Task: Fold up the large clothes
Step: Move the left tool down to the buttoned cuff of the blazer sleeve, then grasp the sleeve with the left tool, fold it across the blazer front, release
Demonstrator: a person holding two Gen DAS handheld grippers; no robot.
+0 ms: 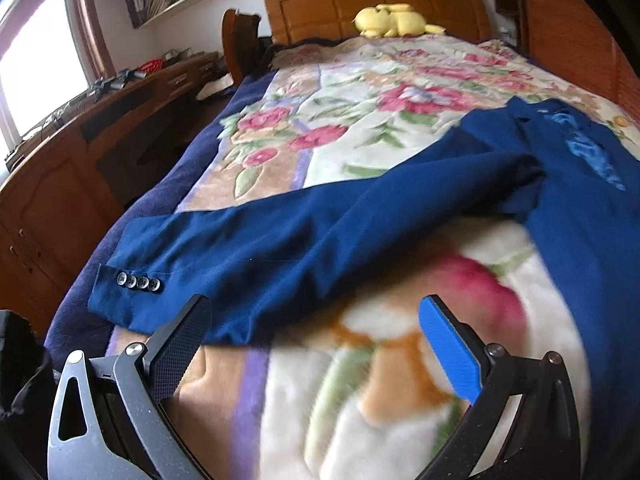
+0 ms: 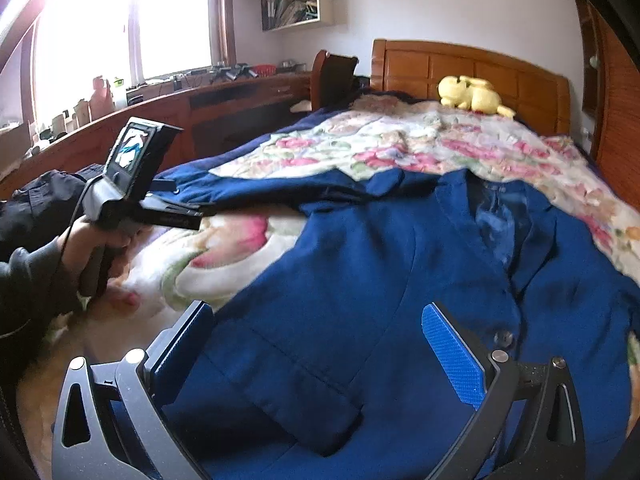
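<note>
Both my grippers are wide open: left gripper hovers by the blue blazer sleeve near the bed's left edge, right gripper over its front.

A bedroom with white walls. A wooden bed with a panelled headboard stands against the far wall, covered by a floral blanket with a dark blue border; a yellow plush toy lies by the headboard. Along the left side runs a long wooden desk with drawers and cupboard doors, its top cluttered with small items. Above it, a wood-framed window admits strong, overexposed daylight. A white wall shelf holds books and papers. A wooden chair stands between desk and bed. Wooden panelling flanks the bed's right side.
</note>
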